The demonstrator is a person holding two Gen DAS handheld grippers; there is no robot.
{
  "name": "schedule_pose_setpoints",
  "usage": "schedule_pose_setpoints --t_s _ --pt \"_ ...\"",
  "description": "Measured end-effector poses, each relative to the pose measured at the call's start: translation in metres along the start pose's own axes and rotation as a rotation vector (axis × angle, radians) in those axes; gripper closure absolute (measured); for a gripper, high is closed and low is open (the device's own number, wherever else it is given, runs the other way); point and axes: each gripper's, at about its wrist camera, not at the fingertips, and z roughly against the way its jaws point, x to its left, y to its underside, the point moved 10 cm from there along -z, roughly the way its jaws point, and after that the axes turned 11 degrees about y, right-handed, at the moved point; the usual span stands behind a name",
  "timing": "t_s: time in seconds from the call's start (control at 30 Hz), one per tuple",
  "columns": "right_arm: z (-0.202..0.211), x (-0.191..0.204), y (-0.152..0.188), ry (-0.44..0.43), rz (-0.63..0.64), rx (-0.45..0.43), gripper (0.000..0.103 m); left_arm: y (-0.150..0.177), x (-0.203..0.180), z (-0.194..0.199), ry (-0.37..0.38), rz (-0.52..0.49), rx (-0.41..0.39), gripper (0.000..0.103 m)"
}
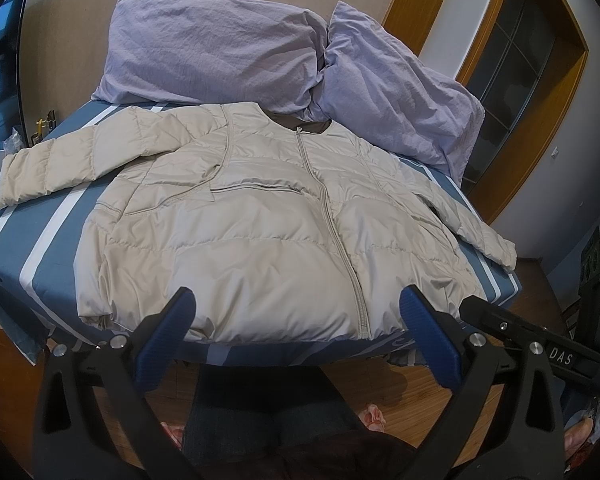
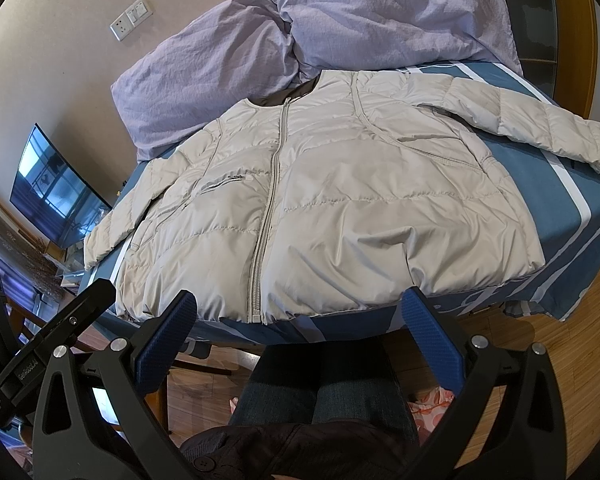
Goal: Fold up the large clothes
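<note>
Puffer jacket (image 1: 268,232) flat, zipped, sleeves spread: folding not begun. Left gripper (image 1: 296,312) and right gripper (image 2: 300,312) wide open, empty, hover off jacket hem (untouched). Likely next: pinch sleeve, fold across zip.

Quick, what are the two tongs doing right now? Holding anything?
Left tongs: open, holding nothing, hovering before the puffy beige zip-up jacket.
Right tongs: open, holding nothing.

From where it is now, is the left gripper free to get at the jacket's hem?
Probably yes. The left gripper is open just short of the jacket, whose hem lies flat at the near edge of the bed, with nothing between them.
</note>
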Motion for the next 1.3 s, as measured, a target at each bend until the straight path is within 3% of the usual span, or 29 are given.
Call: schedule_pose_setpoints --t_s 0.83,1.07,1.3 --pt "-0.005 -0.010 -0.008 0.015 -0.025 -0.008 0.001 -0.002 0.002 -0.001 -0.008 -0.007 0.004 0.002" --pt "-0.026 -0.063 -0.040 0.076 -0.146 -0.002 0.001 -0.013 0.021 -0.024 -0.041 -0.001 0.027 0.002" --pt "-0.048 -0.146 -0.078 0.184 -0.297 -0.027 0.001 -0.033 0.049 -0.053 -0.089 0.024 0.028 0.002"
